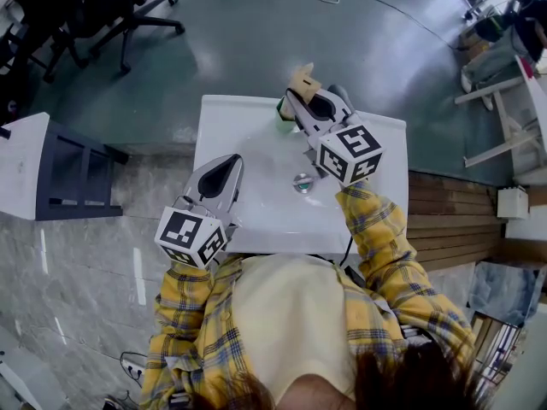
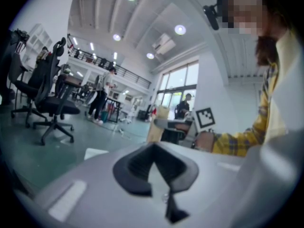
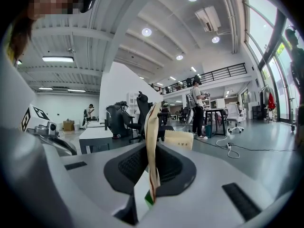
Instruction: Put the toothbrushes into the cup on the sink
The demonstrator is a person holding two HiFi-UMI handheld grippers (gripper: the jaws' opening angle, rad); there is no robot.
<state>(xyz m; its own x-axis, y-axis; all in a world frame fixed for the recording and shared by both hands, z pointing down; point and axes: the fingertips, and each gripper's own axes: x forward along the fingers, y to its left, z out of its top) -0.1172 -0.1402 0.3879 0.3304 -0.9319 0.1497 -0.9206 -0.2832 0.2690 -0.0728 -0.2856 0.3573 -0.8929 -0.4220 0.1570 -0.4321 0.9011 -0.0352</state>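
Note:
A white sink (image 1: 248,135) fills the middle of the head view, with a small green cup (image 1: 283,109) at its far rim. My right gripper (image 1: 299,99) is over that cup, shut on a flat beige paper-wrapped toothbrush (image 1: 302,80). In the right gripper view the wrapped toothbrush (image 3: 152,132) stands edge-on between the pads of that gripper (image 3: 151,151), and a second beige packet (image 3: 179,139) shows just beyond them. At the sink's near left corner my left gripper (image 1: 229,162) holds nothing; its black pads (image 2: 135,172) meet at the tips.
The sink drain (image 1: 302,182) lies in the basin's middle right. A white bench with a dark frame (image 1: 51,165) stands left of the sink. Office chairs (image 1: 111,7) are on the floor beyond. Wooden slats (image 1: 453,220) lie to the right.

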